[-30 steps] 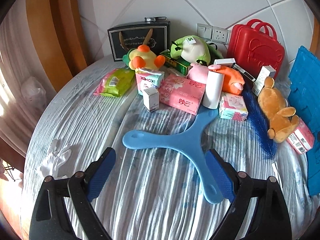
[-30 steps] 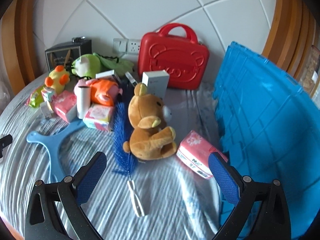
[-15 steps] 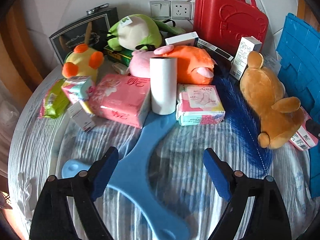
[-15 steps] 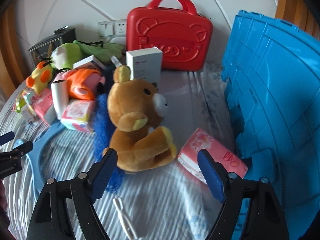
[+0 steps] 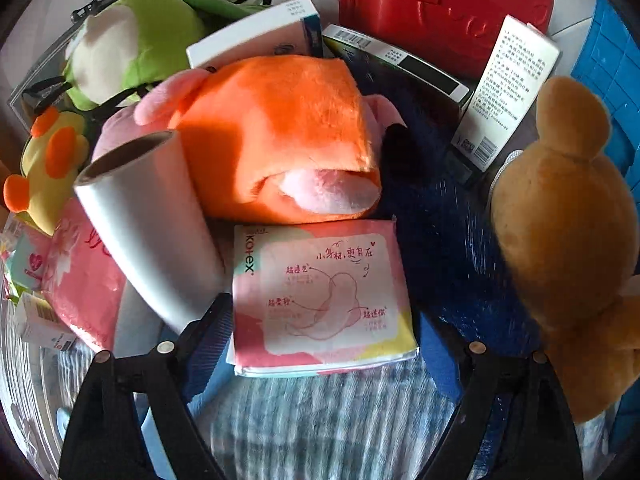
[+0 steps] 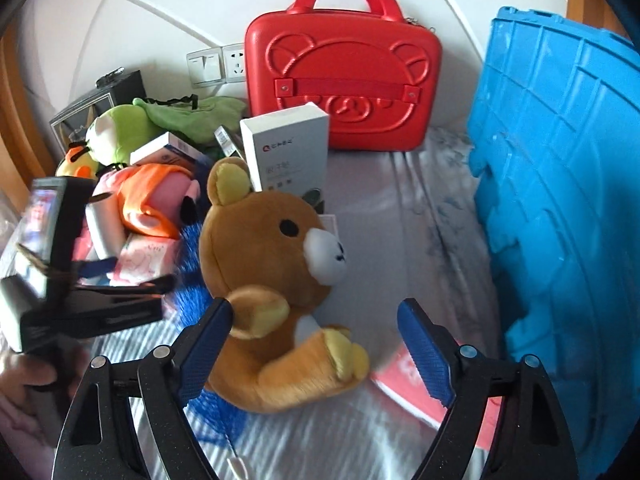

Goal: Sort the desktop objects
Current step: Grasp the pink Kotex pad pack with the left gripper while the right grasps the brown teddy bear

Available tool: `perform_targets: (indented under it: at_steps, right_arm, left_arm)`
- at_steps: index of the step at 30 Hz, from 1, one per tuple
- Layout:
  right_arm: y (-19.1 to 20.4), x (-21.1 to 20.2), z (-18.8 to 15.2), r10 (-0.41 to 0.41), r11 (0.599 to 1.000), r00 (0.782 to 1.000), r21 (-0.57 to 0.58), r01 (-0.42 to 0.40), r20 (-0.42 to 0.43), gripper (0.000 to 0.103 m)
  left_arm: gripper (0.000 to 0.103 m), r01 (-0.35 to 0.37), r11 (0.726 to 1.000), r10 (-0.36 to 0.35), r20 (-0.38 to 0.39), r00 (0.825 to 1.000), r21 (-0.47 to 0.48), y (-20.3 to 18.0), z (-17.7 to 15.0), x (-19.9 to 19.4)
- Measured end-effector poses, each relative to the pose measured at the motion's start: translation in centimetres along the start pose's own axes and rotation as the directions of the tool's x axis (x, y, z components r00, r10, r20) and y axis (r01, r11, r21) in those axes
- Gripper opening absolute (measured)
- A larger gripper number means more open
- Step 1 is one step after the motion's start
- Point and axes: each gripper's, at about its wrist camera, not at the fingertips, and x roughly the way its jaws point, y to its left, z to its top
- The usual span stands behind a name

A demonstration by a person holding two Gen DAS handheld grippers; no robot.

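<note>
Both wide, empty | L gripper (image 5: 324, 344) astride pad pack (image 5: 320, 296) | R gripper (image 6: 316, 344) astride bear (image 6: 276, 280), just narrowed

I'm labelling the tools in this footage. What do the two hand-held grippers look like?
Both match: the left hand-held gripper and right hand-held gripper have black plastic linkage arms with silver rivets and flat blue ribbed pads. No cables or sleeves show.

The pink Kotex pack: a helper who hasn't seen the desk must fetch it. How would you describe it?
Start at the red bear-face case against the wall and come forward over the orange and pink plush. The Kotex pack lies flat just in front of it, beside the white roll. Alone among the pink packs, it has a yellow corner and red handwriting-style lettering.
</note>
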Motion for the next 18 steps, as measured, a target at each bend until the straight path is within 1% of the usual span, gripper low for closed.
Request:
perform_targets:
  at_steps: [1,2,3,5,7,9,13,15,17,18]
  right_arm:
    - [0.2,0.2,0.1,0.002,1.0,1.0,-0.002,-0.002,-0.003,0.085]
    - [0.4,0.5,0.3,0.005,1.0,1.0,-0.005,-0.005,-0.006,0.085]
    - [0.6,0.8,0.4,0.01,1.0,1.0,-0.01,-0.01,-0.009,0.085]
    - [1.1,1.3,0.4,0.015,1.0,1.0,-0.024,-0.015,-0.02,0.085]
    - [1.7,2.0,0.4,0.018,0.999,0.999,-0.037,-0.019,-0.042,0.085]
    - [2.3,2.8,0.1,0.028,0.999,0.997,-0.042,-0.031,-0.066,0.084]
    - [3.1,4.4,0.1,0.01,0.998,0.996,-0.054,-0.015,-0.091,0.085]
    - [3.2,5.2,0.3,0.004,0.999,0.995,-0.049,-0.009,-0.103,0.085]
    - [3.1,5.9,0.6,0.017,0.999,0.993,-0.041,-0.021,-0.114,0.085]
    - [3.2,6.3,0.8,0.023,0.999,0.993,-0.04,-0.028,-0.117,0.088]
  left_arm:
    - [0.087,0.0,1.0,0.0,0.002,1.0,0.007,-0.1,0.0,0.2]
    - [0.081,0.008,1.0,-0.008,0.014,1.0,0.005,0.0,-0.2,-0.1]
    - [0.08,0.018,1.0,-0.018,0.025,1.0,0.002,0.2,-0.4,-0.5]
    - [0.078,0.011,1.0,-0.011,0.041,0.999,-0.009,0.7,-1.2,-1.7]
    - [0.078,0.034,0.999,-0.033,0.06,0.998,-0.016,1.1,-2.3,-3.3]
    - [0.078,0.035,0.999,-0.034,0.086,0.996,-0.009,1.1,-3.2,-4.8]
    - [0.078,-0.03,0.999,0.027,0.142,0.989,0.02,0.4,-3.5,-6.5]
    - [0.078,-0.03,0.999,0.026,0.143,0.989,0.028,0.4,-3.1,-6.4]
    - [0.078,-0.035,0.999,0.03,0.148,0.988,0.033,0.2,-2.9,-6.3]
    - [0.078,-0.04,0.999,0.035,0.149,0.988,0.035,0.0,-2.8,-6.3]
